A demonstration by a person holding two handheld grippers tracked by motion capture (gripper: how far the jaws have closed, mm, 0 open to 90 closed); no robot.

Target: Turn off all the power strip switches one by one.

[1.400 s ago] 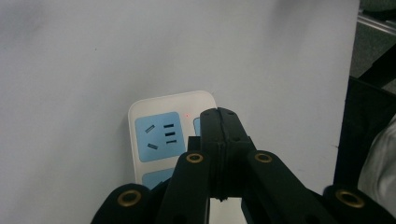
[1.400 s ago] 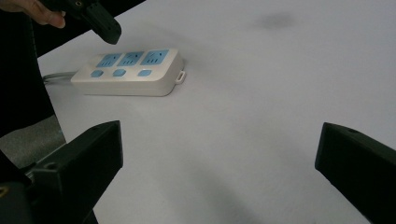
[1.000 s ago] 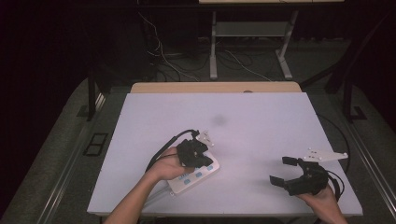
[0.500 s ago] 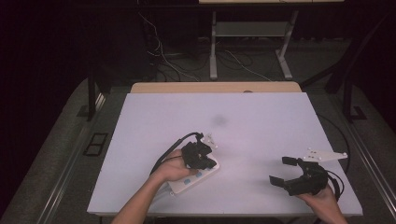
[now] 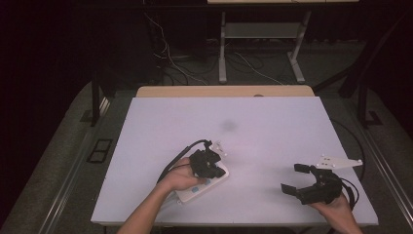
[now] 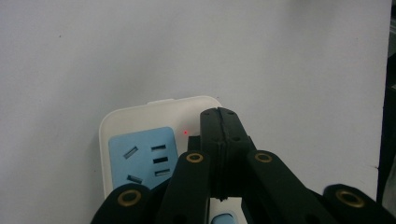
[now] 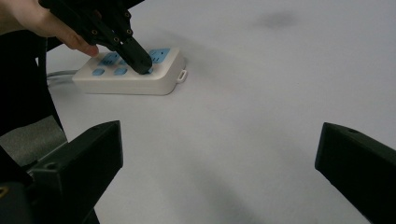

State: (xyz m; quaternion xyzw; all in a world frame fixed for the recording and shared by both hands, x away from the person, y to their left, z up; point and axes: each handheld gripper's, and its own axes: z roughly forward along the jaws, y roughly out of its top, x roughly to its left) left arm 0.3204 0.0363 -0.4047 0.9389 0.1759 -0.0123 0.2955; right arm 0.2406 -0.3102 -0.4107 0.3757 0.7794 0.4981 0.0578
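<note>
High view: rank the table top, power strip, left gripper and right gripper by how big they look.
1. Table top, by far the largest.
2. Right gripper, jaws spread wide.
3. Power strip and left gripper: unsure, since the shut gripper and hand cover much of the strip.

A big white table [image 5: 272,126] carries everything. One thing lies right on it: a white power strip [image 5: 204,184] with blue sockets. The strip sits near the front edge of the table, toward its left side. A grey cord [image 7: 58,74] runs from the strip's end along the tabletop. A faint dark smudge [image 5: 229,126] marks the table farther back from the strip.
</note>
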